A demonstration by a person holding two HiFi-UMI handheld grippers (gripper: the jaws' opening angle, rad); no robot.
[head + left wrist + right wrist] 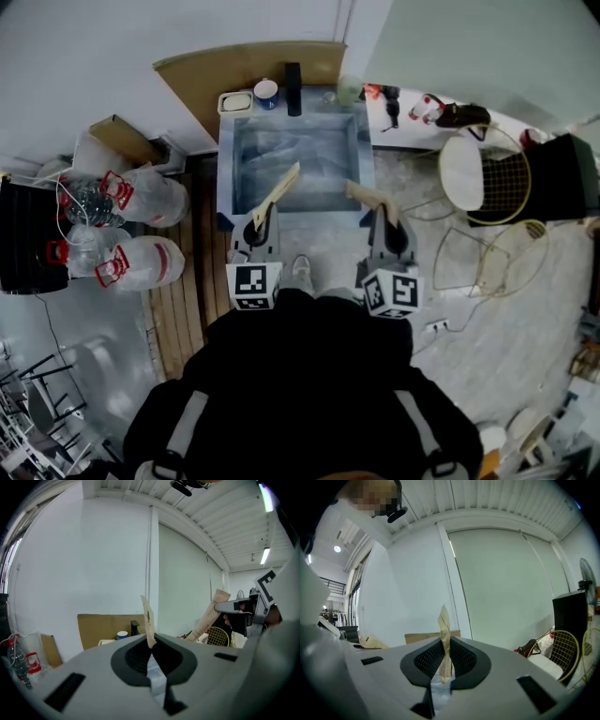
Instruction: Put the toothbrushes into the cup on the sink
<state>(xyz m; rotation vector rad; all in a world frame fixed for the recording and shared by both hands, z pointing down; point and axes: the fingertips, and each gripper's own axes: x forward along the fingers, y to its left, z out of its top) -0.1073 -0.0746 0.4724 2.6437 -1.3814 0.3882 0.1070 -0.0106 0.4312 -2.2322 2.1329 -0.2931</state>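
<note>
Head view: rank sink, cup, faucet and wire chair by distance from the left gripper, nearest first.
From the left gripper, shut on a wrapped toothbrush:
1. Sink: directly ahead, under the toothbrush's tip.
2. Cup and faucet: side by side on the sink's back ledge, too close to call.
3. Wire chair: far off to the right, past the sink.

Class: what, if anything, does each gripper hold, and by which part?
The left gripper is shut on a paper-wrapped toothbrush, the right gripper on a second wrapped toothbrush. Each is pinched near one end, the rest sticking out past the gripper.
</note>
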